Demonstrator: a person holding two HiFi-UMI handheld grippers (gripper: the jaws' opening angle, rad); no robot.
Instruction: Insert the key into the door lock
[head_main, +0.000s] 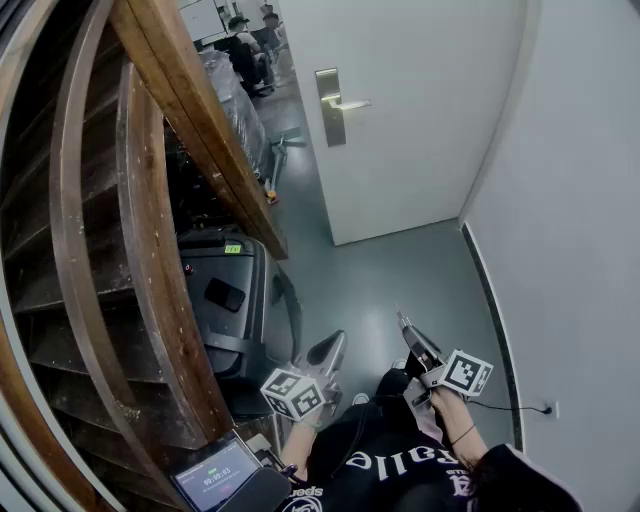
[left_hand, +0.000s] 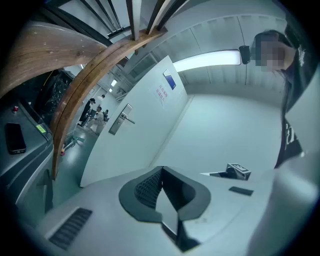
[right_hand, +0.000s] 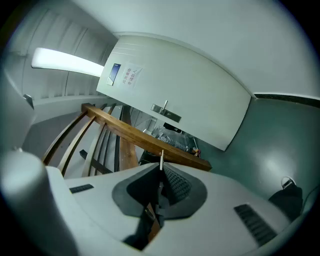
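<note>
A white door stands ahead, with a metal lock plate and lever handle on its left side. The same handle shows far off in the right gripper view, and the handle shows small in the left gripper view. My right gripper is low at the right, well short of the door, and shut on a thin key whose blade sticks out past the pads. My left gripper hangs low in the middle. Its jaws are shut with nothing between them.
A curved wooden stair rail fills the left. A black case with a phone on it stands under it. A small screen is at the bottom left. A white wall bounds the right, and people stand beyond the door.
</note>
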